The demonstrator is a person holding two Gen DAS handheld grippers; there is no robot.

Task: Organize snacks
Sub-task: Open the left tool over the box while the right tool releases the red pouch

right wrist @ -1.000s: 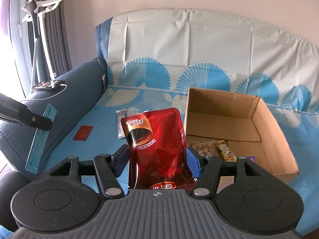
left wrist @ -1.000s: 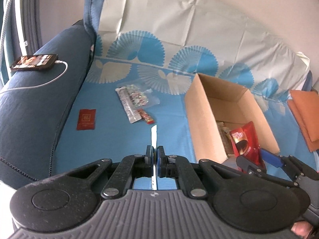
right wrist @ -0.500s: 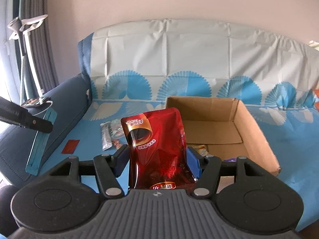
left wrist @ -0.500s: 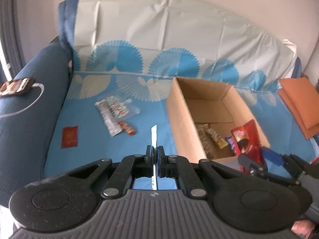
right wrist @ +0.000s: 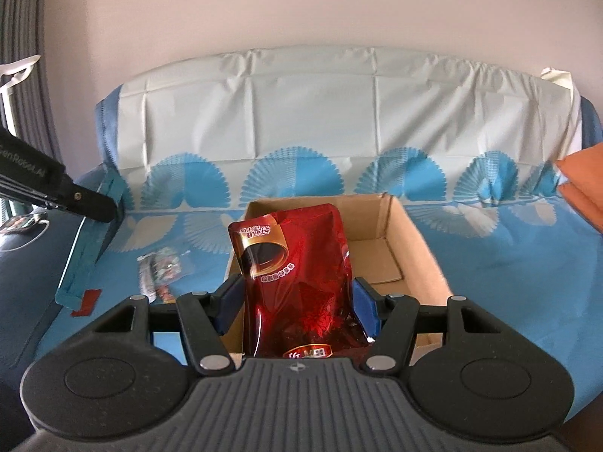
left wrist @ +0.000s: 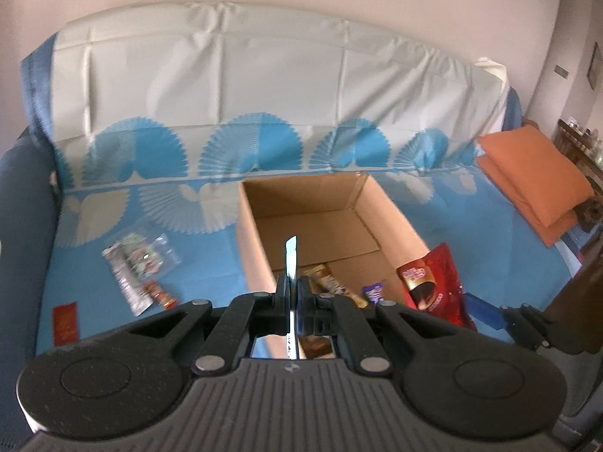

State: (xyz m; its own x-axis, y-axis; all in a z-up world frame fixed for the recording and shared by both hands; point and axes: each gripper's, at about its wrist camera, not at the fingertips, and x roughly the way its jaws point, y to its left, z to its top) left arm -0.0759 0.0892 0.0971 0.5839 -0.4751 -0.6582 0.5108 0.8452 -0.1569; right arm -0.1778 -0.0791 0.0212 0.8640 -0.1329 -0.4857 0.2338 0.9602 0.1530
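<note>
Red pouch [right wrist: 297,275] clamped in right tool [right wrist: 297,301]; left-wrist view alone: left tool [left wrist: 293,293] pinching thin packet [left wrist: 291,256].

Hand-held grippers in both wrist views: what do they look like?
Both match: the left hand-held gripper and right hand-held gripper have a ribbed grey body with a small round emblem, two black round-ended wings, black linkage bars with silver pivots, and blue pads on black fingers. No cables show.
</note>
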